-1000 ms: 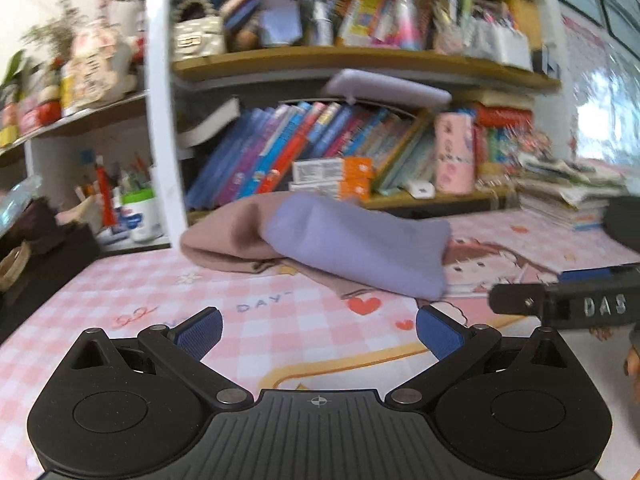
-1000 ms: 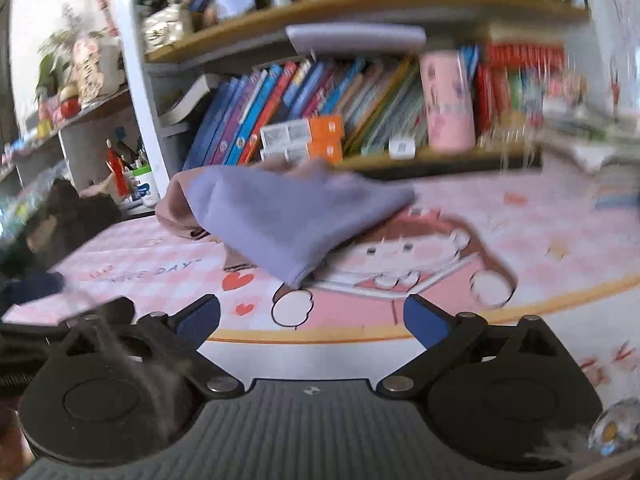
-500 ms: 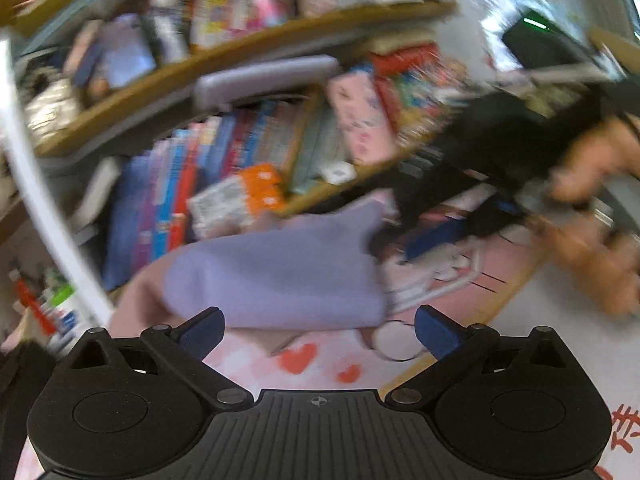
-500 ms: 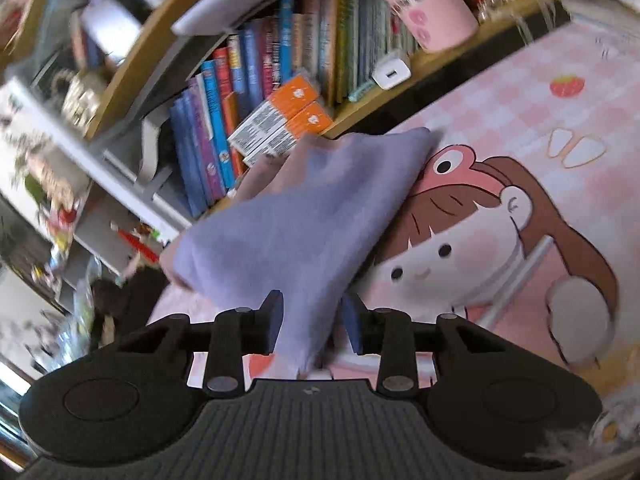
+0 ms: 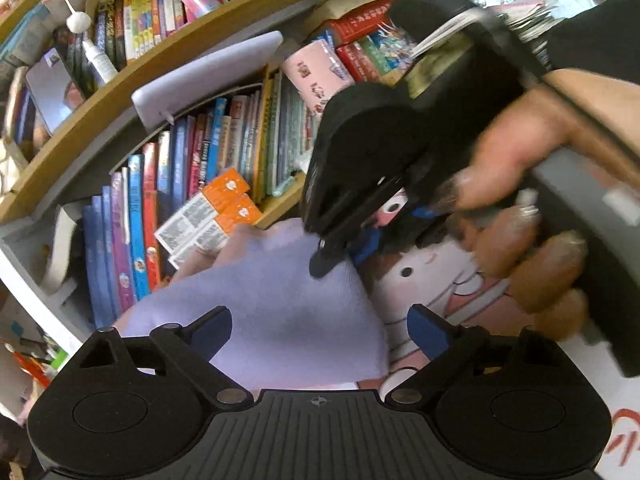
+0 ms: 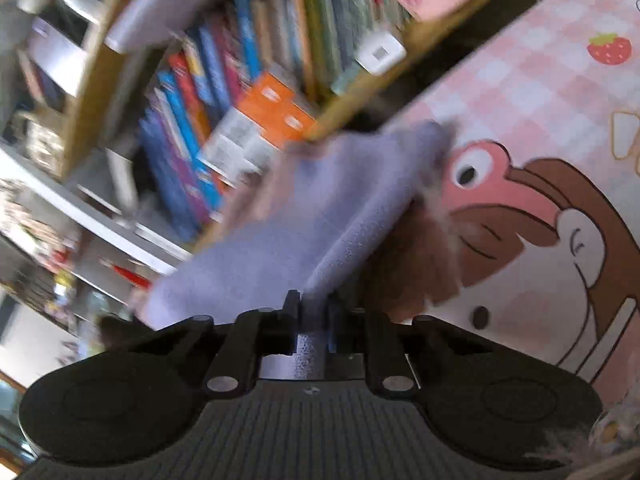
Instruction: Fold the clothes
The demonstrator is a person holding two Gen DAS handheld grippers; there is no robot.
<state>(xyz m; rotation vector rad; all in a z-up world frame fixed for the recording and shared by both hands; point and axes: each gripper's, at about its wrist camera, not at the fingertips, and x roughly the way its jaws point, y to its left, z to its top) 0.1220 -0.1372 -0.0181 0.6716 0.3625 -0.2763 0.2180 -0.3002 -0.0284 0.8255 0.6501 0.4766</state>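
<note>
While the right gripper (image 6: 312,312) pinches the edge of the purple cloth (image 5: 280,312) w/ jaws pressed together, the left gripper (image 5: 318,330) hangs over it, jaws spread, empty. Cloth lies on the pink cartoon surface (image 6: 540,128) against the bookshelf (image 5: 192,184); a hand (image 5: 520,216) w/ the right tool blocks the left view.

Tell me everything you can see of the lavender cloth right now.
The soft lavender fleece-like cloth lies folded on the pink checked cartoon table mat, in front of the wooden bookshelf. It looks plain and fuzzy, with a pinkish-brown layer showing at its far edge. The right tongs are shut on its near edge, lifting a ridge of fabric. The left tongs hang open above it, not touching.
</note>
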